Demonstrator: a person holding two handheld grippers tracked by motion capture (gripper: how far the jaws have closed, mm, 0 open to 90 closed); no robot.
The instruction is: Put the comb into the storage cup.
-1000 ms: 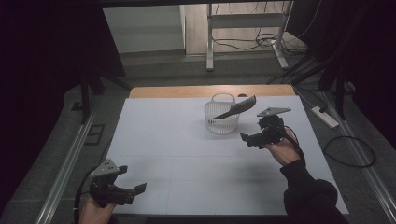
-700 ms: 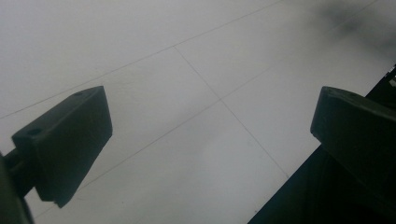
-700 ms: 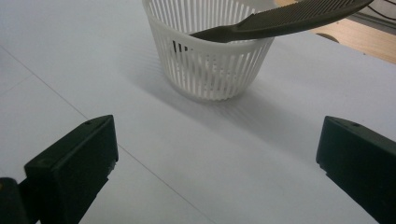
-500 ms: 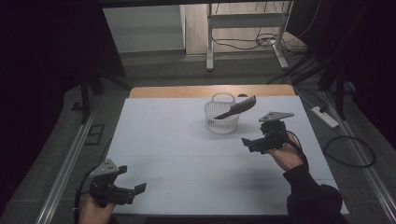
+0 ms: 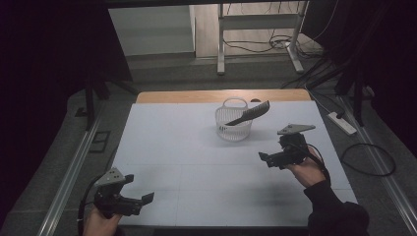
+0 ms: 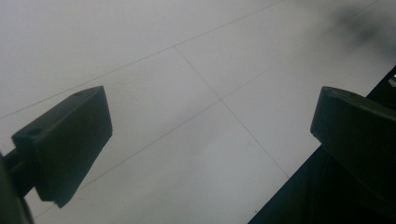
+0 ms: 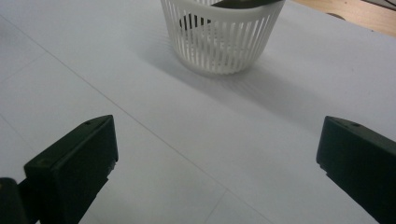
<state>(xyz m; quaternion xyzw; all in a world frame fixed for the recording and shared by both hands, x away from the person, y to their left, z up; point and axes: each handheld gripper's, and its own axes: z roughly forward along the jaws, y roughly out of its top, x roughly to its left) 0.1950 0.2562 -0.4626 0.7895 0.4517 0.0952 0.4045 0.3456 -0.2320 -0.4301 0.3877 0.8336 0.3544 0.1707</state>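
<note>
The comb (image 5: 252,113) already lies slanted in the white basket (image 5: 234,129), its end jutting over the rim. The right gripper (image 5: 265,158), just beside the basket, and the left gripper (image 5: 143,199), well apart from it, both hold their fingers released and empty; little looks left to do.

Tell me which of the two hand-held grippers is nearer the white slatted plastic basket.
The right hand-held gripper, open just in front and right of the white slatted plastic basket; the left hand-held gripper sits at the table's near-left corner.
</note>
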